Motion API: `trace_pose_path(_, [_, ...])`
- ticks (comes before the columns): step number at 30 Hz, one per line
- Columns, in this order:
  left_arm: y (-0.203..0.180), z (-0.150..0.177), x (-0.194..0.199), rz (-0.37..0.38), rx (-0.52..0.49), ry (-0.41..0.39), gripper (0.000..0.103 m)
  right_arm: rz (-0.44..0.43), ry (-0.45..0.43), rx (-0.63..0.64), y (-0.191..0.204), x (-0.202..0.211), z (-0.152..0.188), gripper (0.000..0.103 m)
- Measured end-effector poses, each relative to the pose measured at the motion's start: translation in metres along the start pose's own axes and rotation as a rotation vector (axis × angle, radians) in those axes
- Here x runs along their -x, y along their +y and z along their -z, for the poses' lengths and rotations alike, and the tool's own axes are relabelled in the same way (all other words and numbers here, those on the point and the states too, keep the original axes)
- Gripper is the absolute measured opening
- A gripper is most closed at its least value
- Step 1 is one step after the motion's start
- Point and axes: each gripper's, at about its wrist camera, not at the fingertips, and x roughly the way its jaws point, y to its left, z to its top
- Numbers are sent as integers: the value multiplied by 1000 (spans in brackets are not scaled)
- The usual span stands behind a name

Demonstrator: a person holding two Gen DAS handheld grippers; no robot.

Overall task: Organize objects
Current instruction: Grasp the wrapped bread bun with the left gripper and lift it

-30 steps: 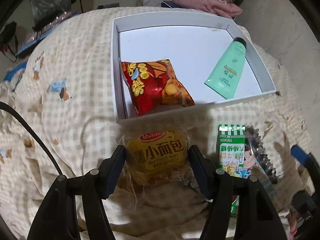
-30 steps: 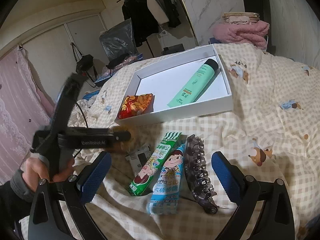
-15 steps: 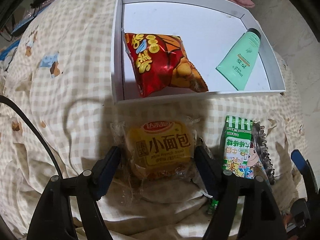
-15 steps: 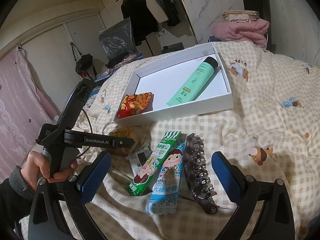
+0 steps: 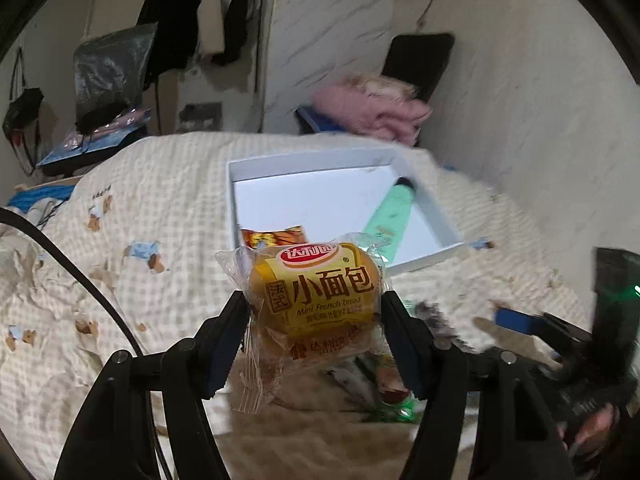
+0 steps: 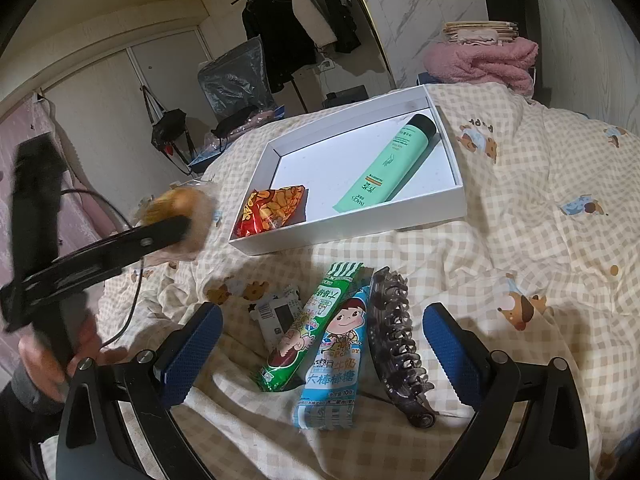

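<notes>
Your left gripper clamps the yellow bread packet, its jaws closing, lifted clear of the bed near the white box. There a red snack bag and green tube leave open floor between. Your right gripper hangs released over two candy sticks and a hair claw.

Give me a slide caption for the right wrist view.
Open right gripper above candy packs and hair claw.

Bread packet in my left gripper: "小面包", "法式", "Mini French bread". Blue candy packet ahead of my right gripper: "大棒棒糖", "10".
</notes>
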Motion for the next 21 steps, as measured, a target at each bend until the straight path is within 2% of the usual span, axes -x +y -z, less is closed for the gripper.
trace_pose_path(1, [-1, 6, 4, 22, 0, -14, 70, 1, 0, -1, 0, 0, 0, 101])
trace_pose_path(3, [-13, 24, 7, 18, -8, -43, 70, 2, 1, -2, 0, 0, 0, 101])
trace_pose_path(10, [-31, 32, -3, 15, -82, -34, 71, 12, 8, 5, 1, -1, 0, 101])
trace_pose_path(15, [-26, 36, -1, 46, -54, -56, 71, 23, 15, 4, 2, -3, 1, 101])
trace_pose_path(17, [-21, 37, -3, 75, -33, -51, 71, 25, 18, 3, 2, -4, 1, 101])
trace_pose_path(21, [-12, 37, -7, 85, 14, -32, 70, 26, 22, 1, 1, -5, 2, 101])
